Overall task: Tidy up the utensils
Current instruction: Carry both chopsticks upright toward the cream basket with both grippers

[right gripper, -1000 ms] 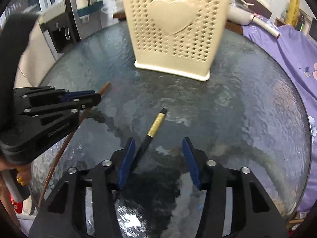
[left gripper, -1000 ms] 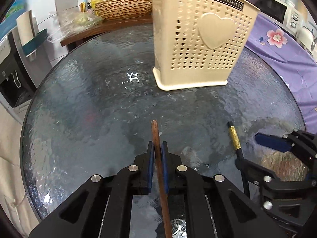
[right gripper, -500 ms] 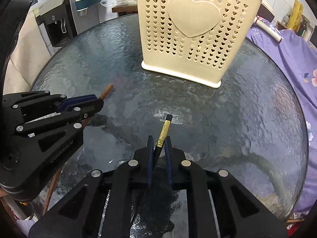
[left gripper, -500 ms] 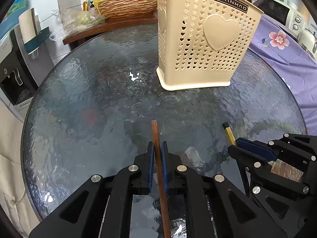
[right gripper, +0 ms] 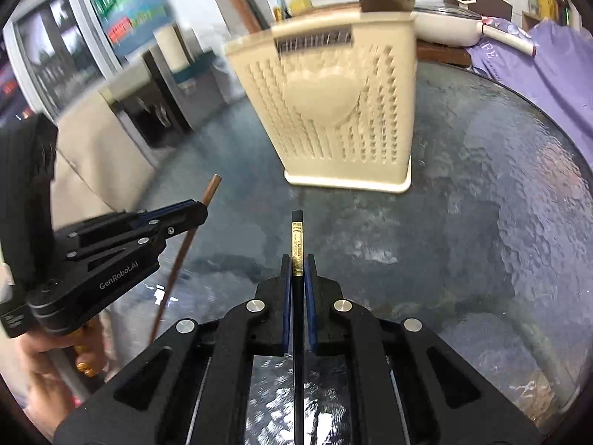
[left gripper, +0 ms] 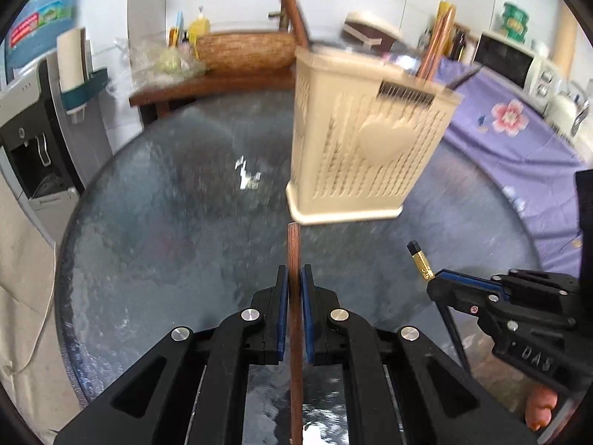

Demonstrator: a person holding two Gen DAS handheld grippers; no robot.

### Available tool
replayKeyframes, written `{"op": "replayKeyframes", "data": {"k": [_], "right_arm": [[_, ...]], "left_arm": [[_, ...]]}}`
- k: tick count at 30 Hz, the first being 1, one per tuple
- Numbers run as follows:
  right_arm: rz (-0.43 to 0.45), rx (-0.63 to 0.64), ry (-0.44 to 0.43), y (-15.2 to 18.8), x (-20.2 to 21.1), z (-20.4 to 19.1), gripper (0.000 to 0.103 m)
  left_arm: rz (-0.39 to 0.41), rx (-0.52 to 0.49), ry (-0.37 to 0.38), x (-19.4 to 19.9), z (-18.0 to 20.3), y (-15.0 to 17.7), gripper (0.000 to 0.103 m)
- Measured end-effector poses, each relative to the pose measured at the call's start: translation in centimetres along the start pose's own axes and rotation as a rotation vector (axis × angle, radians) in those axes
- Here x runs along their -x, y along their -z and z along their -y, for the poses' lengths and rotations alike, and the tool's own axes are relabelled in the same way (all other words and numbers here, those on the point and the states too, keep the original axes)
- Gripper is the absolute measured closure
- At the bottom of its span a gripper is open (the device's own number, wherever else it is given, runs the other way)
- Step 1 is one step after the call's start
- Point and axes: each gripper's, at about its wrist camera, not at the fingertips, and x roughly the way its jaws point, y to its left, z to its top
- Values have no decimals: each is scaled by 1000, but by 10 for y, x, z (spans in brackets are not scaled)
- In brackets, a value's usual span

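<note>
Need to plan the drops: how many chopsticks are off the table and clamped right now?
2: a brown chopstick in the left gripper, a black gold-banded chopstick in the right gripper, whose jaws are closing.

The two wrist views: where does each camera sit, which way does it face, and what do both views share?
Left wrist view: on the left gripper, facing forward and down over the glass table; its jaws hold a brown chopstick; the right gripper shows at right.
Right wrist view: on the right gripper, jaws closing on a black gold-banded chopstick; the left gripper and a hand show at left.
Shared: cream utensil basket, table, both chopsticks.
</note>
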Motion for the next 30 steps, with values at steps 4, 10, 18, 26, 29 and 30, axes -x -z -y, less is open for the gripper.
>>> {"op": "replayKeyframes", "data": {"k": [4, 10, 18, 26, 29, 30], "right_arm": [[76, 25, -23, -6, 31, 2, 96], [161, 55, -60, -10, 68, -4, 96], [231, 107, -52, -7, 88, -11, 96], [287, 134, -56, -12, 110, -17, 96], [312, 144, -66, -18, 121, -21, 96], [319, 149, -65, -21, 124, -22, 96]], "left_arm": [[73, 7, 19, 26, 6, -9, 96], [141, 9, 55, 52, 19, -18, 96], [192, -4, 80, 70, 33, -18, 97], [237, -18, 99, 89, 37, -23, 97], [258, -26, 106, 97, 39, -28, 97], [268, -31, 106, 100, 41, -31, 97]]}}
